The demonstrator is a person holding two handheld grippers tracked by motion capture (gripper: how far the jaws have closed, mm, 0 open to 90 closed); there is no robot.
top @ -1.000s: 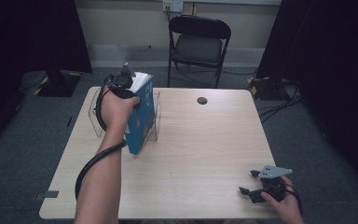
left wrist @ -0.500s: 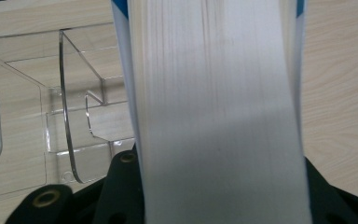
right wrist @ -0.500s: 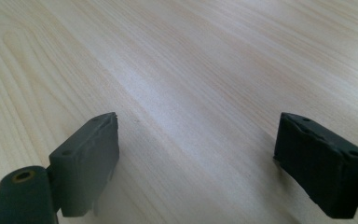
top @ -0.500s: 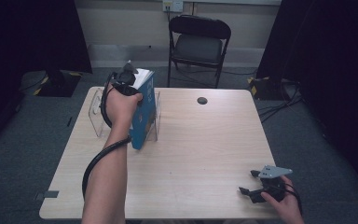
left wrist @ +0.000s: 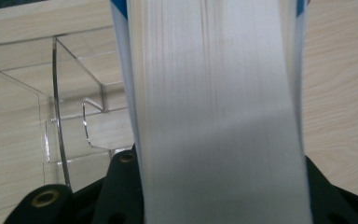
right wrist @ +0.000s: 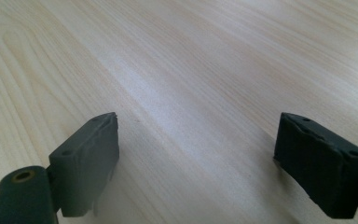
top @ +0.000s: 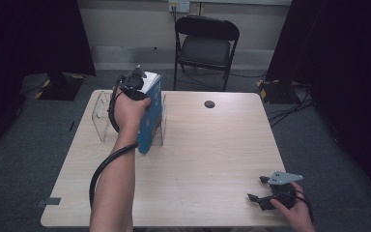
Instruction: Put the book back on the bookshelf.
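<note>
Your left gripper [top: 134, 82] has its fingers clenched on the blue book [top: 150, 113], upright in the clear rack [top: 101, 116] on the pale wooden tabletop [top: 207, 145]. Your right gripper [top: 263, 198] rests released near the front edge; a folding chair [top: 205, 46] stands behind on grey carpet.

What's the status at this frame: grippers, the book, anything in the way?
Left gripper shut on blue book, held upright at the clear rack. Right gripper open, at the table's near edge. Small black disc well clear.

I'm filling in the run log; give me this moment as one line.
left gripper: shut on blue book, upright at clear acrylic stand | right gripper: open, empty, low over table near corner
</note>
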